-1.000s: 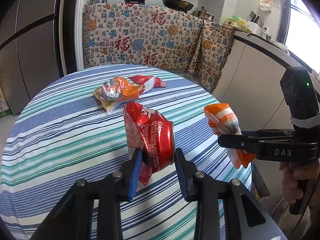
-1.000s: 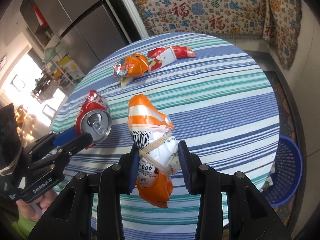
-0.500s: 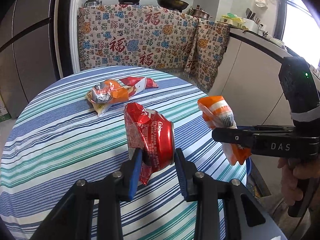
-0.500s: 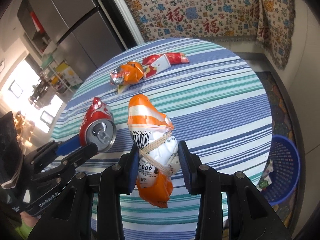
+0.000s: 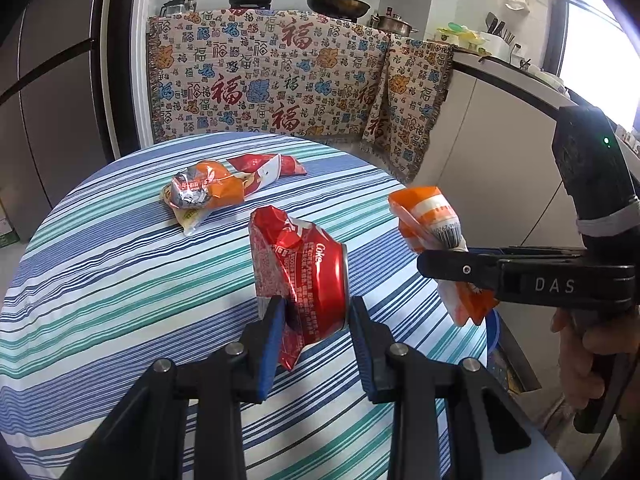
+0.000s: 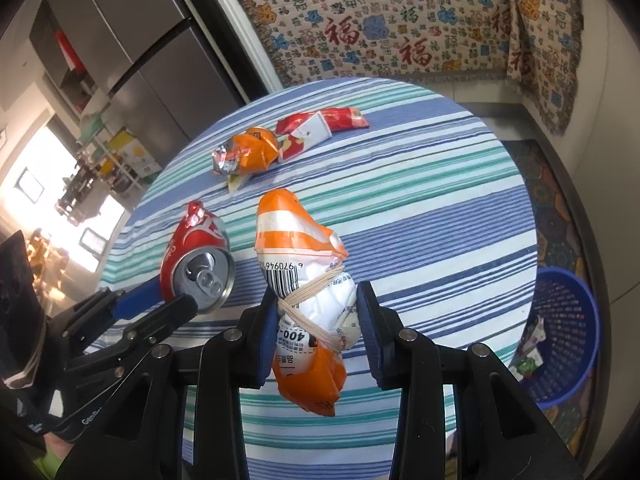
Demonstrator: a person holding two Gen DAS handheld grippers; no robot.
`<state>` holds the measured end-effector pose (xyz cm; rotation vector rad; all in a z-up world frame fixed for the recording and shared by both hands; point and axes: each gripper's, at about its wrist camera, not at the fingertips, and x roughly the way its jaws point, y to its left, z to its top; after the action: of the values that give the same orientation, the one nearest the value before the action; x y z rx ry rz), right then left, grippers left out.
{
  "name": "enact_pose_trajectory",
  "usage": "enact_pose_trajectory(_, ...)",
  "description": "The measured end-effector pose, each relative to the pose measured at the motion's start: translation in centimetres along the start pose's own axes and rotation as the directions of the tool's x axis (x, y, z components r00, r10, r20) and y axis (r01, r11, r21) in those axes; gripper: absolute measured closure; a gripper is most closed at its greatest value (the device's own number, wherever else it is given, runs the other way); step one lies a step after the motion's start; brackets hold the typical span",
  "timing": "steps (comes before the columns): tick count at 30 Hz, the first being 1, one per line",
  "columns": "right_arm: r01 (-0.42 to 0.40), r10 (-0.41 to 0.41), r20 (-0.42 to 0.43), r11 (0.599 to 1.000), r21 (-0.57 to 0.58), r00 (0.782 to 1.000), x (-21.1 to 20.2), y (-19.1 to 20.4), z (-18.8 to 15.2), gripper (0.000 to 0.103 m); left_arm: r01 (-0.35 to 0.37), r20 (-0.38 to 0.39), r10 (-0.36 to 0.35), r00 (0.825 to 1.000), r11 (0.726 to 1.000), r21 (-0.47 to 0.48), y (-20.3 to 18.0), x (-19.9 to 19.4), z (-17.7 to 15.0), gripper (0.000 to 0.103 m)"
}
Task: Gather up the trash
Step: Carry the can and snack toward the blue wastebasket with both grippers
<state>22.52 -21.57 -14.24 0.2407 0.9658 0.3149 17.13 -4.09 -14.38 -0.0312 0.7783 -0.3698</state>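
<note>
A crushed red can (image 5: 304,276) sits pinched between the left gripper's (image 5: 316,320) blue pads at lower centre, lifted above the striped table (image 5: 100,280). At right, the right gripper (image 6: 316,320) clamps a tied orange-and-white wrapper (image 6: 308,288). Two wrappers (image 5: 216,188) lie on the table further up the frame.

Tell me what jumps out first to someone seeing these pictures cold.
Two pieces of trash held up over the round blue-and-green striped table: the left gripper clamps a crushed red cola can, and the right gripper clamps a crumpled orange-and-white wrapper tied with string. More orange and red snack wrappers lie toward the table's far side, and a blue plastic basket sits on the floor at the right.
</note>
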Motion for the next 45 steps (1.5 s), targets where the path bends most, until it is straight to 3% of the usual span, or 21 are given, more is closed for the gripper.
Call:
enact_pose_trajectory(18,0.013,-0.014,0.021,0.999,0.029,1.000,-1.2,-1.7,-0.4,0.065,0.034,0.003,-0.034,0.999,0.999,0.034,-2.0,0.3,0.7,0.071)
enact_pose_trajectory(30,0.088,-0.097,0.071,0.989,0.119,0.993,-5.2,-8.1,-1.3,0.065,0.124,-0.007,-0.124,0.992,0.988,0.090,-7.4,1.4,1.9,0.071)
enact_pose_trajectory(37,0.200,-0.221,0.056,0.946,0.254,0.974,-8.1,-16.9,-3.2,0.065,0.285,-0.043,-0.282,0.958,0.948,0.142,-14.4,3.4,2.4,0.071)
enact_pose_trajectory(45,0.272,-0.296,0.007,0.885,0.378,0.955,-8.4,-26.1,-5.1,0.065,0.404,-0.141,-0.383,0.913,0.897,0.178,-21.9,10.4,2.9,0.071)
